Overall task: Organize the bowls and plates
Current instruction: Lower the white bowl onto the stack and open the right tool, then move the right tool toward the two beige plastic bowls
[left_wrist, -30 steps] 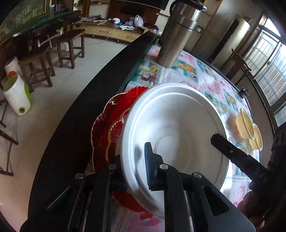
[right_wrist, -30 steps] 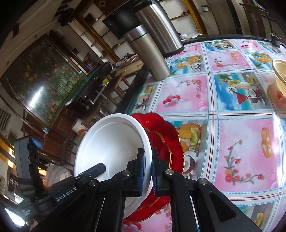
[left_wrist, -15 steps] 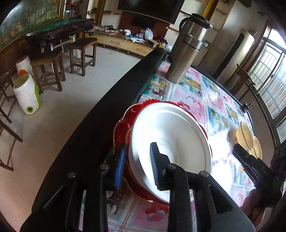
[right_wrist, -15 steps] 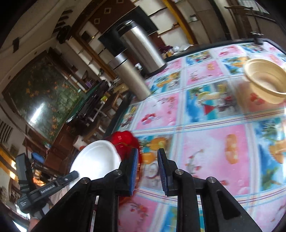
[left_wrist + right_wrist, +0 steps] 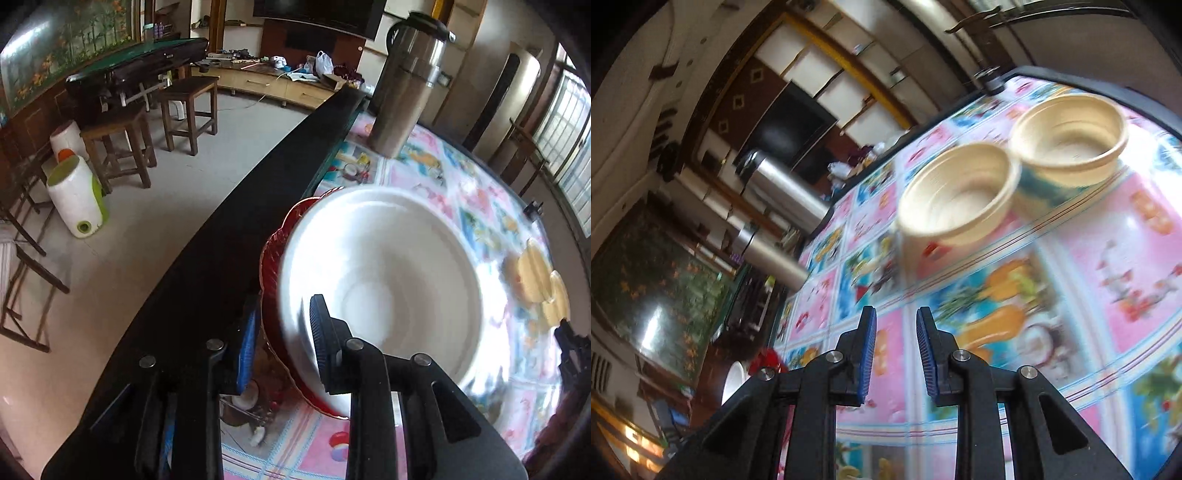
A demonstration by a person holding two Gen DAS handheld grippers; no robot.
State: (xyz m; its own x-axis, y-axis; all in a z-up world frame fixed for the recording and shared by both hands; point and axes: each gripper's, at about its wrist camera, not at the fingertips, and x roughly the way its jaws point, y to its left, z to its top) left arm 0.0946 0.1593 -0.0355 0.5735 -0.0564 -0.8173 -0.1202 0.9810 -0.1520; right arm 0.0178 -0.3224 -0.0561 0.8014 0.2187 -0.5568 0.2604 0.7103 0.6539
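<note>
White plate (image 5: 388,280) sits stacked on the red plate (image 5: 273,254) near the dark edge of the surface (image 5: 461,184), which carries a bright fruit-print cloth. We see only the red scalloped rim poking out on the left side under the white one. Steel thermos (image 5: 406,85) stands upright further back on the same surface, well apart from the stack. Two cream bowls (image 5: 956,192) sit side by side, rims touching, mouths up, far from the plates. Left hand-held gripper (image 5: 284,347) has its jaws apart, straddling the near rims of the plate stack, one finger outside, one over the white plate; we can't tell if pads touch. Right hand-held gripper (image 5: 895,354) hangs above the cloth, jaws apart, nothing between them, bowls ahead of it. View blurry there.
</note>
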